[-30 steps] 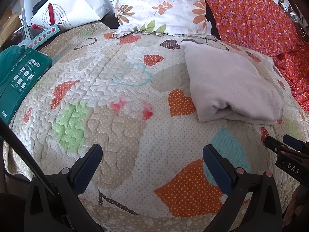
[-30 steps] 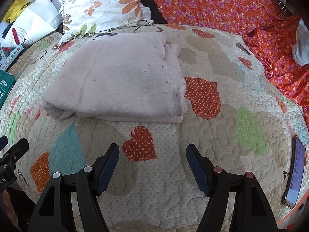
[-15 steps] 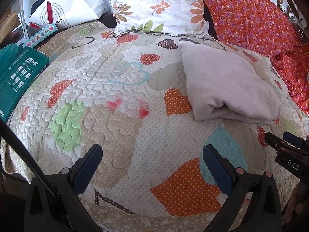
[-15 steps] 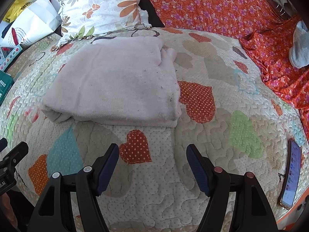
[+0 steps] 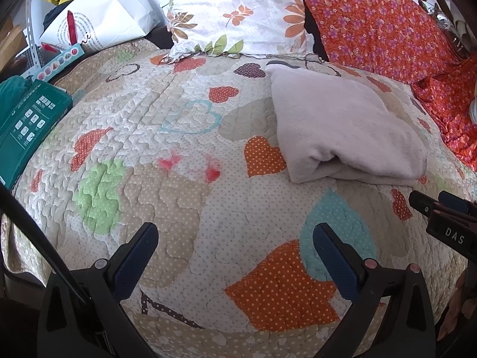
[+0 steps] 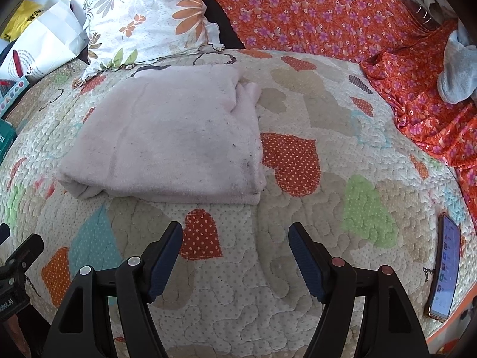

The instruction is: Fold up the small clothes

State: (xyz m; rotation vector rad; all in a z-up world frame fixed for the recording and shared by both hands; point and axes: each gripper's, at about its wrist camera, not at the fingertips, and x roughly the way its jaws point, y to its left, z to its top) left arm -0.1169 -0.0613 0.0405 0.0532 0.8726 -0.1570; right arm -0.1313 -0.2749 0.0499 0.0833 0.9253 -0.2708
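- The folded pale pink garment (image 6: 167, 137) lies flat on the heart-patterned quilt (image 6: 298, 268), in the upper left-centre of the right wrist frame; in the left wrist frame it (image 5: 342, 128) sits right of centre.
- Its thick folded edge faces the lower part of both frames, and a loose corner sticks out at its upper right in the right wrist view.
- The right gripper (image 6: 235, 238) hangs above bare quilt in the lower centre of its frame, jaws spread wide with nothing between them, apart from the garment.
- The left gripper (image 5: 235, 238) is likewise spread and empty over the quilt, the garment above and to the right of it.
- A floral pillow (image 5: 238, 15) leans at the top centre, touching the quilt's far edge.
- An orange flowered sheet (image 6: 328, 15) fills the upper right.
- A phone (image 6: 445, 268) lies screen-up at the right edge.
- A white paper bag (image 5: 98, 21) and a green box (image 5: 26, 125) sit at the left.
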